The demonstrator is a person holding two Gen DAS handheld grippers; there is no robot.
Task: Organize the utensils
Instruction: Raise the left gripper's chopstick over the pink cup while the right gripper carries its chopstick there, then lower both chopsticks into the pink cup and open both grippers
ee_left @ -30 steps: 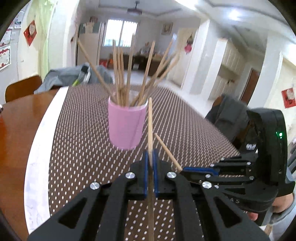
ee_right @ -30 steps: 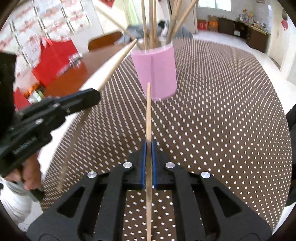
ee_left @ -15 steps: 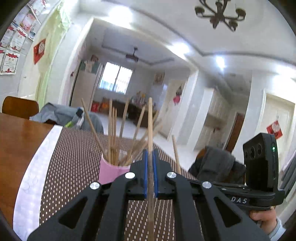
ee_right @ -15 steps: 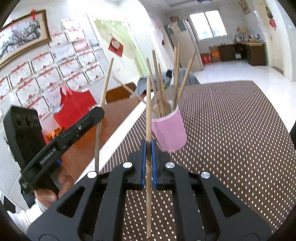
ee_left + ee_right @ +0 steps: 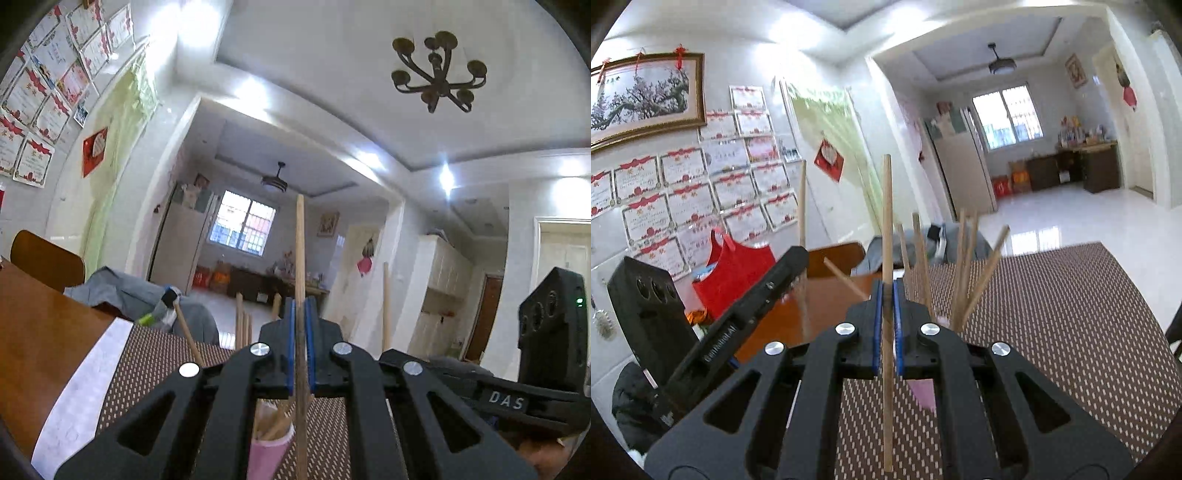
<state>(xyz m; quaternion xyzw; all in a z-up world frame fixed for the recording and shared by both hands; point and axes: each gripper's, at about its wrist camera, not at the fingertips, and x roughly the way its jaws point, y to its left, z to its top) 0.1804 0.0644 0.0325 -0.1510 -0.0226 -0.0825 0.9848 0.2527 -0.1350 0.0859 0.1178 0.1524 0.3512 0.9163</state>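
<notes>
Table (image 5: 798,306): brown wood, seen at the left of both views; it carries the mat.
Mat (image 5: 1071,314): dark brown with pale dashes and a white border strip (image 5: 92,373); it covers most of the table top.
Bag (image 5: 735,273): red, at the table's far left edge, below a wall of framed certificates.
Left gripper (image 5: 300,314): black frame, blue pads; jaws clamped tight on the left stick. In the right wrist view its body comes in from the left, and its own stick rises above its tip.
Right gripper (image 5: 887,295): same build; jaws clamped tight on the right stick. In the left wrist view its body lies at the right edge, and its stick stands just beyond the left frame.
Cup (image 5: 266,454): pink, on the mat, seen low through the left gripper's frame; in the right wrist view only a pink sliver shows behind the frame. It holds the bundle.
Bundle (image 5: 964,269): plain wooden sticks standing in the cup, fanned outward, tops above the gripper frames.
Left stick (image 5: 300,258): wooden, upright between the left pads, running above and below them.
Right stick (image 5: 886,221): wooden, upright between the right pads, lower end hanging free above the mat.
</notes>
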